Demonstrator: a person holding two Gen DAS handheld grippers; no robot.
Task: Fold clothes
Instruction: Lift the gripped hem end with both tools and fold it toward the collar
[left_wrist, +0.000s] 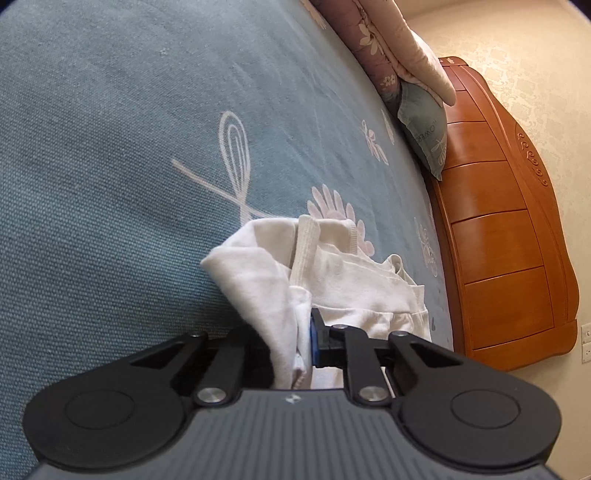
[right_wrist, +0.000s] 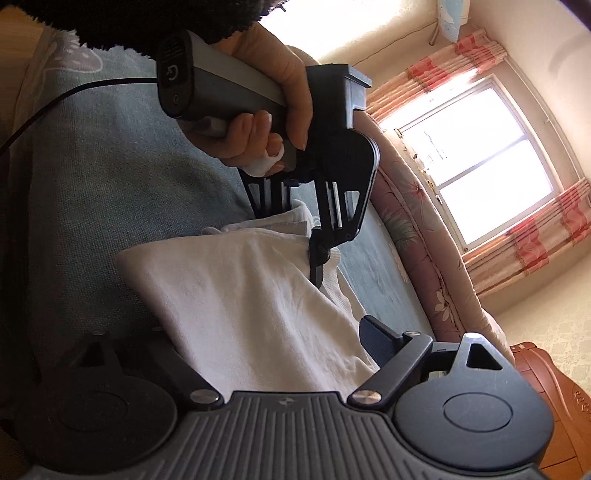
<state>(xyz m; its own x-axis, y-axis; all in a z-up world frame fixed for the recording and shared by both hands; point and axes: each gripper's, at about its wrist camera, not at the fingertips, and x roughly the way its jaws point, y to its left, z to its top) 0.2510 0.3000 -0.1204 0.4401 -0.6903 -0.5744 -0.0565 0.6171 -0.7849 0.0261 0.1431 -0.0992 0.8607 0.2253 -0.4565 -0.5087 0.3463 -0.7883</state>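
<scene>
A white garment (left_wrist: 332, 280) lies bunched on the blue-green bedspread (left_wrist: 110, 147). My left gripper (left_wrist: 304, 339) is shut on a fold of it, with cloth pinched between the jaws. In the right wrist view the same white garment (right_wrist: 236, 295) stretches from the left gripper (right_wrist: 317, 258), held by a hand at top, down to my right gripper (right_wrist: 280, 354). The cloth runs between the right gripper's fingers (right_wrist: 380, 341); the left finger is hidden under it, and the jaws stand wide.
A wooden headboard (left_wrist: 498, 240) stands at the right. A pillow (left_wrist: 424, 129) and a folded pink quilt (left_wrist: 388, 48) lie against it. A window with pink curtains (right_wrist: 480, 158) is behind the bed.
</scene>
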